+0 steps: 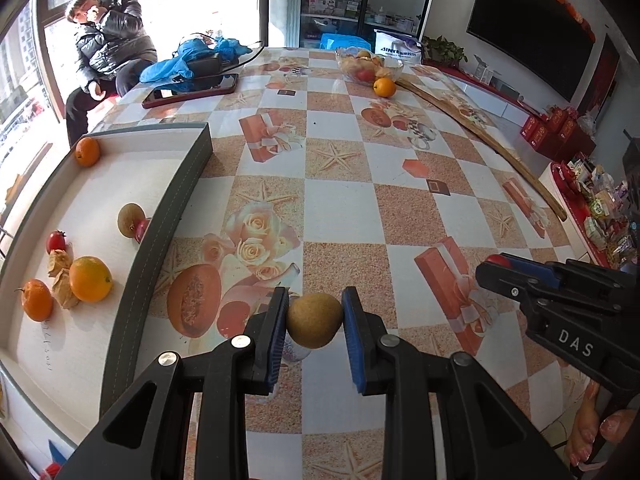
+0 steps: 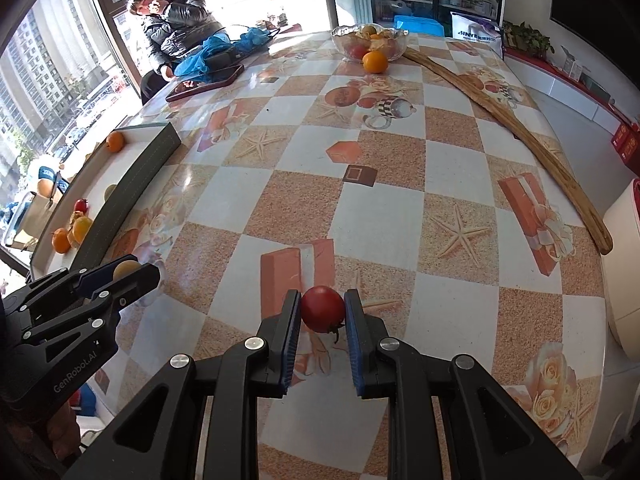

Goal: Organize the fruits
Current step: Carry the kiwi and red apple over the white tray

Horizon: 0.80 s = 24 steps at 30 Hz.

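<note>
Claws (image 1: pixel 315 320) (image 2: pixel 322 312) over checkered tablecloth (image 1: pixel 400 208), sunlit window (image 2: pixel 52 80).

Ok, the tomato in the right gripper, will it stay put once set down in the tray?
Probably not: the tomato is round and smooth, so it may roll on the flat tray floor. Its skin looks thin; the right gripper should squeeze gently.

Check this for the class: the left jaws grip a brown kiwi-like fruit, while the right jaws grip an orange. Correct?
Not quite. The left gripper does hold the brown fruit, but the right gripper holds a red tomato, not an orange. The right wrist view shows it clamped between the jaws.
</note>
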Available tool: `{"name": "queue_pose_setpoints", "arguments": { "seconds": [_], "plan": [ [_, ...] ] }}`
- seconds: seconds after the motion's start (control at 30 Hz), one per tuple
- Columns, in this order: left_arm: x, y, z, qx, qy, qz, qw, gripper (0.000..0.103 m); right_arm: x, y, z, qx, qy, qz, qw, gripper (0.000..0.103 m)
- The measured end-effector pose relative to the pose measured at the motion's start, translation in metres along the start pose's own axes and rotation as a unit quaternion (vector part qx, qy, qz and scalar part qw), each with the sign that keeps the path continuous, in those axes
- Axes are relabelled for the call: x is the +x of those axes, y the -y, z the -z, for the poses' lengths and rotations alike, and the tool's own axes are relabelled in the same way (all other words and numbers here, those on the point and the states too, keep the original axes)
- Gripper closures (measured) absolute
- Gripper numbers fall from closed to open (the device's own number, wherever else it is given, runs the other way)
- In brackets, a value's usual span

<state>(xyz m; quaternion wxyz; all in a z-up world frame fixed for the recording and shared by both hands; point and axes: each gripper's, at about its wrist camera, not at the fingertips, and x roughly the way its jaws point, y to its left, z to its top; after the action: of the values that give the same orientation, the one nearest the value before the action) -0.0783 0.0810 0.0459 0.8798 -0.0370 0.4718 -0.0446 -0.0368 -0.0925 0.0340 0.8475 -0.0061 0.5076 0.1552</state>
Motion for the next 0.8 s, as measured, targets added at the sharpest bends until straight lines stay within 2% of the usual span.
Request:
{"name": "queue_pose_setpoints", "arguments": {
  "seconds": [0.2, 0.33, 0.5, 0.6, 0.8],
  "plan": [
    [-0.03, -0.054, -0.027, -0.041, 0.014, -0.011, 0.999, 0.073, -0.009, -0.055, -0.045, -0.04, 0.0, -0.053, 0.998, 0.08],
    [-0.041, -0.102, -0.034, -0.072, 0.019, -0.06, 0.9954, 0.073, -0.001, -0.106, -0.072, -0.074, -0.01, -0.089, 0.993, 0.08],
    [-0.035, -0.164, -0.027, -0.127, -0.004, -0.109, 0.9858, 0.073, 0.026, -0.171, -0.092, -0.11, -0.037, -0.127, 0.985, 0.08],
    [-0.027, -0.184, -0.022, -0.146, -0.017, -0.122, 0.9816, 0.073, 0.047, -0.203, -0.1, -0.12, -0.059, -0.146, 0.98, 0.08],
    [-0.011, -0.199, -0.02, -0.153, -0.034, -0.136, 0.9784, 0.073, 0.079, -0.234, -0.108, -0.13, -0.089, -0.144, 0.977, 0.08]
  ]
}}
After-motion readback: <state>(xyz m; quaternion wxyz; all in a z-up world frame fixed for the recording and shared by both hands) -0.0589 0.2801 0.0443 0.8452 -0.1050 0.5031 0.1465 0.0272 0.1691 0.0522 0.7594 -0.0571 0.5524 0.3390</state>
